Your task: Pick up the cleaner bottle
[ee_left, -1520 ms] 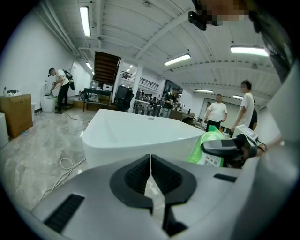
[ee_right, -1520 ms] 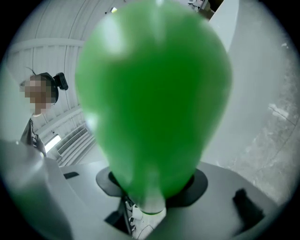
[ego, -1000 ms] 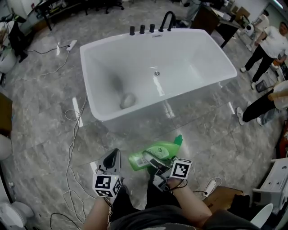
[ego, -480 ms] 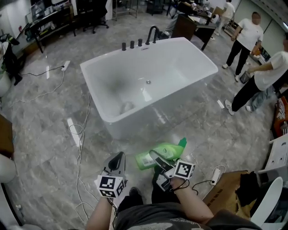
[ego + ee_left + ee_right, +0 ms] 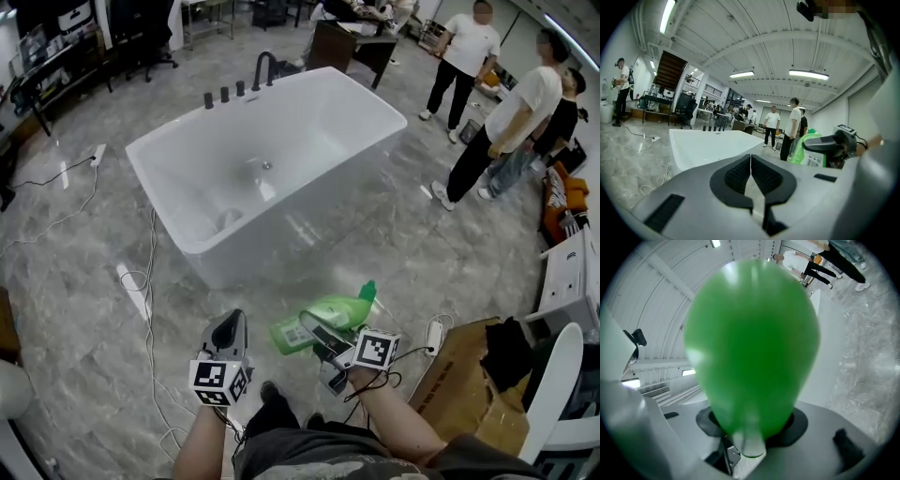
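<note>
1. Currently, the right gripper [image 5: 319, 339] is clamping the green cleaner bottle [image 5: 335, 312] above the marble floor [image 5: 84, 291].
2. The left gripper [image 5: 231, 330], closed and empty, is hovering alongside.
3. A white bathtub [image 5: 281, 239] is standing ahead.

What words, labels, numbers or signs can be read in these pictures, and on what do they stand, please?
No text is legible anywhere.
Bottle: white label with a barcode; print too small to read.
Box: dark marks on its side, too small to read.
Left cube, right cube: square markers only, no words.
</note>
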Demonstrator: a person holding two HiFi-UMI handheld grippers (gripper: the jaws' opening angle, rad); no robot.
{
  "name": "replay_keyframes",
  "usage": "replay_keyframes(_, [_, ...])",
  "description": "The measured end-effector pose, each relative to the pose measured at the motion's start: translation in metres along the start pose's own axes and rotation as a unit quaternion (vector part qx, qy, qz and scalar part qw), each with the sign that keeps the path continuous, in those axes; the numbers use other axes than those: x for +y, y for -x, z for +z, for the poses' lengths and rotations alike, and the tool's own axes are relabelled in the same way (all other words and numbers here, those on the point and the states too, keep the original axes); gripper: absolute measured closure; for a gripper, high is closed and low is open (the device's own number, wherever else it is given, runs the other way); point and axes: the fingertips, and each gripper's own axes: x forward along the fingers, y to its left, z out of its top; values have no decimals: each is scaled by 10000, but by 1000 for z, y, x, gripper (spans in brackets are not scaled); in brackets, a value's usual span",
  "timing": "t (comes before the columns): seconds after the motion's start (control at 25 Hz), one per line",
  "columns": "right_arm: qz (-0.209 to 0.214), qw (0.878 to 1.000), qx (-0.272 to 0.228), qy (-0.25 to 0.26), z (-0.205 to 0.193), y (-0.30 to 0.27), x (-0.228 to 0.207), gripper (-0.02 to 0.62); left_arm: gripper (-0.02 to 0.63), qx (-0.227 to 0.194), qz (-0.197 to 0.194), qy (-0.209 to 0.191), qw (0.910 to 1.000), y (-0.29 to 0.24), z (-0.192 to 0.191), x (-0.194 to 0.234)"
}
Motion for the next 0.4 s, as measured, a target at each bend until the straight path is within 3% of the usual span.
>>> replay_keyframes(0.2, [89,9999,59,-114,-31,16,-24,396,591,-78,-61,-47,9999,5,-27,-22])
replay_keyframes(0.4, [-62,9999,118,25,-76,34,-68,396,591,-191,-135,-76,9997,6,-80,-28])
